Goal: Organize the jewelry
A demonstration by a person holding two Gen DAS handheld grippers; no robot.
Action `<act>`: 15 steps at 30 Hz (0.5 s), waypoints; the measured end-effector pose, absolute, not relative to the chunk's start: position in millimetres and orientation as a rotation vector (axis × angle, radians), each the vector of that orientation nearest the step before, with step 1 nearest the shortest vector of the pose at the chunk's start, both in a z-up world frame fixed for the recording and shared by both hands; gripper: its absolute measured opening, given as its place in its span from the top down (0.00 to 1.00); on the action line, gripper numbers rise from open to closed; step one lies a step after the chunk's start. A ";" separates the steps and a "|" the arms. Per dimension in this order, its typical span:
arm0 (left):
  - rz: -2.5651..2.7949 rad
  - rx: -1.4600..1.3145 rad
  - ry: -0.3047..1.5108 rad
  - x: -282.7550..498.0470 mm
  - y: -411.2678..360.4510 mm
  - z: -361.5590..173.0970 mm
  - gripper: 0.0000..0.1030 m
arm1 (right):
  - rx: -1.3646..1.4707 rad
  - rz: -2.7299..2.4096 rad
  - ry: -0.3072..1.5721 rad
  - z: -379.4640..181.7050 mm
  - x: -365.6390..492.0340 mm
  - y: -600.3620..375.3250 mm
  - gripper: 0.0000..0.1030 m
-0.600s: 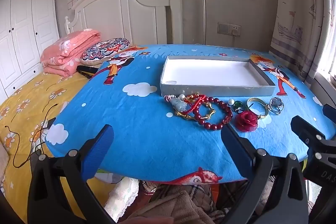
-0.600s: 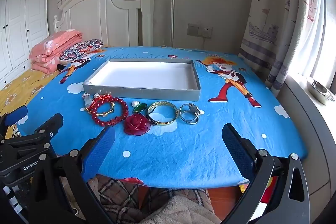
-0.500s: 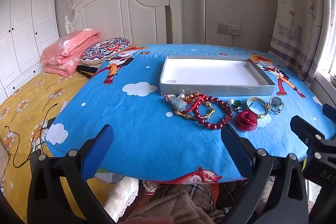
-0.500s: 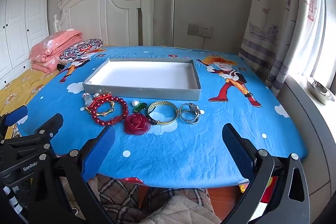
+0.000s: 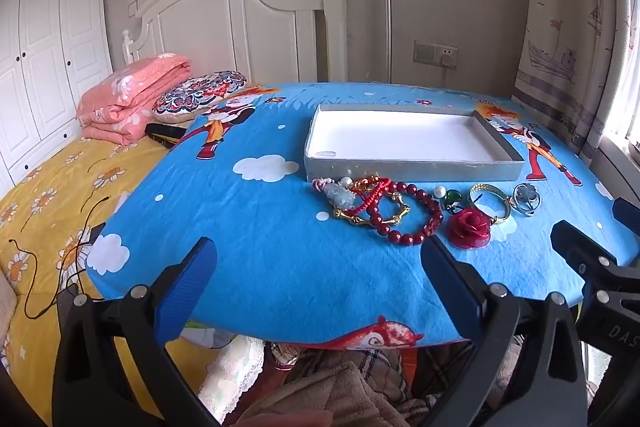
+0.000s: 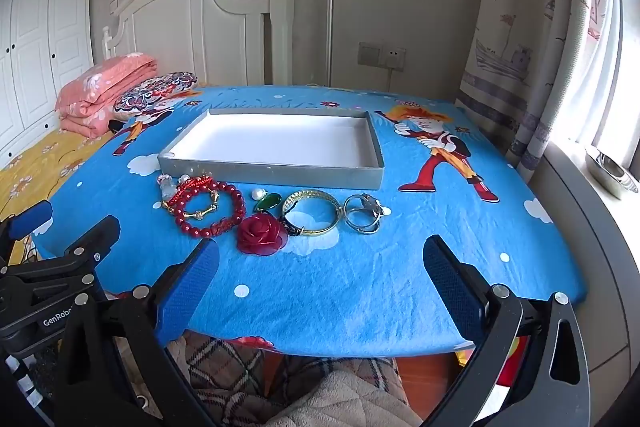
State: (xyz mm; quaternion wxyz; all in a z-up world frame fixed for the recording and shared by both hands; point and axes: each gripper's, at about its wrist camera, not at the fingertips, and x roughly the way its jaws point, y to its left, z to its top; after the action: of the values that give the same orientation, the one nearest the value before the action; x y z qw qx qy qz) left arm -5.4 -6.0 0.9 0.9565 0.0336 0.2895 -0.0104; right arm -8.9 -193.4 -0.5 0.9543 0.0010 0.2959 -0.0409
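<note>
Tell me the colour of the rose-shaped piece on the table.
Dark red. The rose shows best in the right wrist view.

The left gripper (image 5: 318,285) is sitting low in the bottom of its frame, blue-padded fingers (image 5: 186,287) spreading wide with nothing between them. The right gripper (image 6: 320,285) is mirroring it at the bottom of its own frame, fingers (image 6: 454,291) gaping apart, gripping nothing.

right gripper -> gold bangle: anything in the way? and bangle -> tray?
Nothing visible blocks the right gripper: only bare blue cloth lies between it and the gold bangle. The red rose and silver ring flank the bangle closely. Beyond it, only the tray's low front wall must be cleared.
</note>
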 end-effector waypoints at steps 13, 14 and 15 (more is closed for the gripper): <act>-0.021 0.067 0.591 -6.4 -6.8 1.3 0.04 | 0.003 -0.083 0.607 -2.8 -7.4 -192.6 0.07; -0.021 0.066 0.592 -7.2 -7.3 1.3 0.04 | 0.003 -0.083 0.608 -2.0 -7.2 -192.7 0.07; -0.021 0.066 0.592 -8.0 -7.9 1.4 0.04 | 0.003 -0.083 0.608 -4.5 -6.3 -192.6 0.07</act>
State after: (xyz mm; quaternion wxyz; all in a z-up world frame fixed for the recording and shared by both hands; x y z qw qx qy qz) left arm -8.0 -7.9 1.4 0.9559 0.0324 0.2918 -0.0103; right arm -6.3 -192.6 -4.5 0.9533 0.0014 0.2992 -0.0407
